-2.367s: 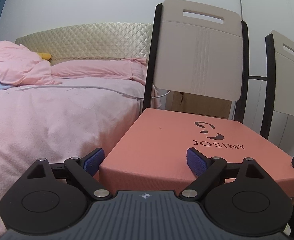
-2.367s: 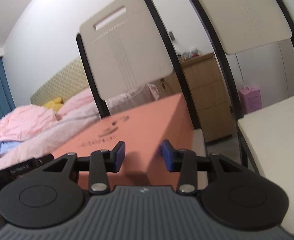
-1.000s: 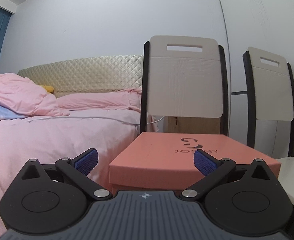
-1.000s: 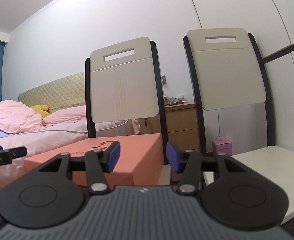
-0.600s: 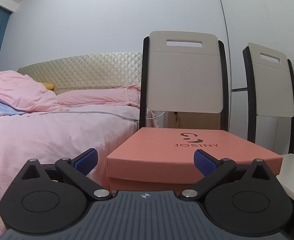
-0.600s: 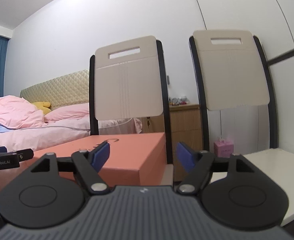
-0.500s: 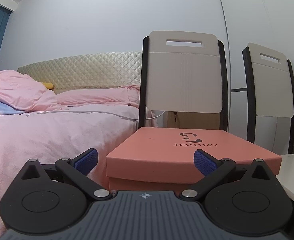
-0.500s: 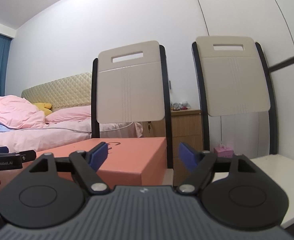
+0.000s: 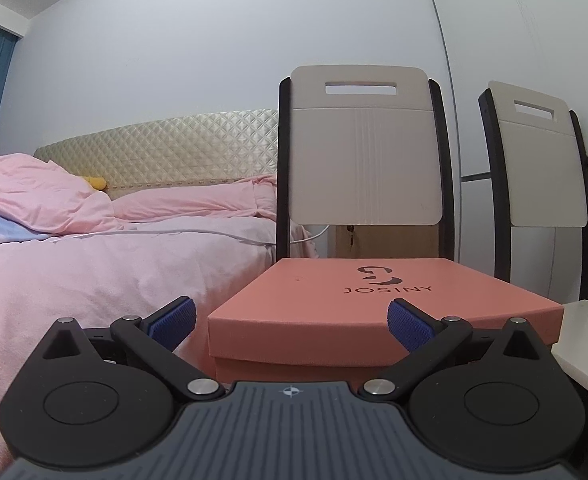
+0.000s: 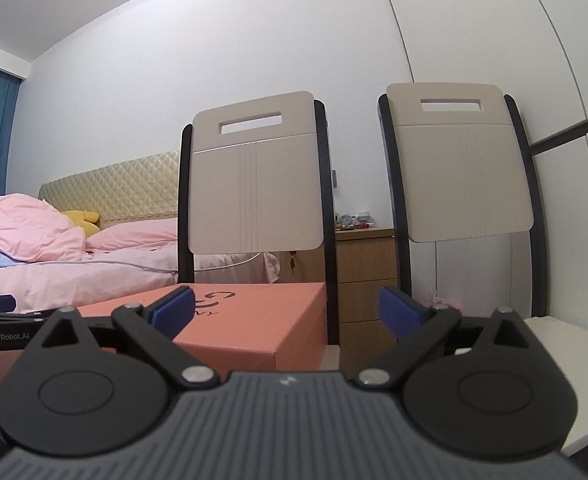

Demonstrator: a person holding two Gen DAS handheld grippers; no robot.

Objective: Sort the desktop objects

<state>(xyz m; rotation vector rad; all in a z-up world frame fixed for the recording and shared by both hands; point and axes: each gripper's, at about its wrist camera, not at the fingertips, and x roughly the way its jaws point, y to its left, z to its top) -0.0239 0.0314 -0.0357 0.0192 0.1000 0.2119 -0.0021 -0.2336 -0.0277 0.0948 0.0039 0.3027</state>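
Shoebox (image 10: 254,320) unchanged; right claw (image 10: 286,314) has spread wider than before.

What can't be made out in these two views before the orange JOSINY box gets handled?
- Contents of the orange box: its lid is on, both views.
- The chair seat under the box: covered by the box and by the left gripper in the left wrist view.
- Small items on the wooden nightstand: too small, right wrist view.
- Yellow plush on the bed: mostly behind the pink bedding.

Right hand-held gripper (image 10: 286,310) agape before box (image 10: 250,322)
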